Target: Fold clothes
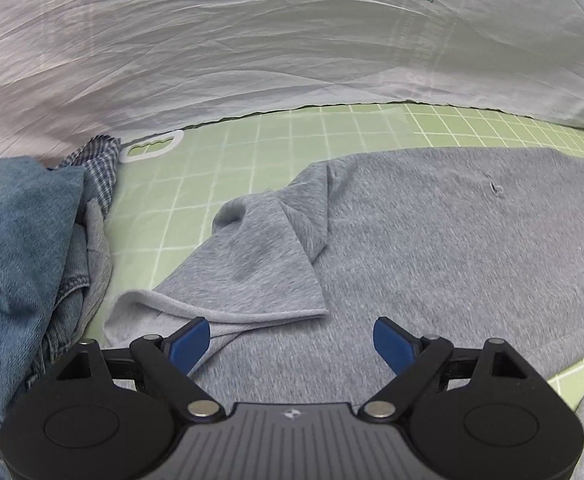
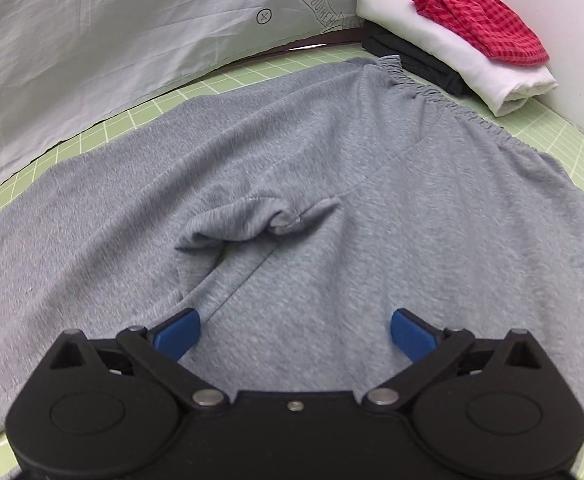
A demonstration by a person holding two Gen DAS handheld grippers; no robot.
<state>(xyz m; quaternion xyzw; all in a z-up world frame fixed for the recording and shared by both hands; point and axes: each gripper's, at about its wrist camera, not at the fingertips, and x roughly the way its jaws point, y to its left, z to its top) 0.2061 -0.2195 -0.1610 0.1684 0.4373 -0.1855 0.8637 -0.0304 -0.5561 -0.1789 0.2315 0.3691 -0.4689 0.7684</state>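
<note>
Grey sweatpants (image 1: 431, 240) lie spread on the green grid mat (image 1: 220, 160). In the left wrist view one leg end (image 1: 252, 264) is flipped over onto the garment, its ribbed hem just ahead of my left gripper (image 1: 290, 324), which hovers open with nothing between its blue pads. In the right wrist view the sweatpants (image 2: 371, 152) stretch away to the gathered waistband (image 2: 451, 100) at the upper right. The crotch seam is bunched into a small fold (image 2: 260, 220). My right gripper (image 2: 295, 316) stands wide open over the fabric, gripping nothing.
A heap of denim (image 1: 20, 240) and a checked cloth (image 1: 100, 168) sits at the mat's left. A wrinkled white sheet (image 1: 252, 40) with carrot prints borders the far side. Folded clothes are stacked at the far right: black (image 2: 411, 60), white (image 2: 451, 52), red checked (image 2: 479, 20) on top.
</note>
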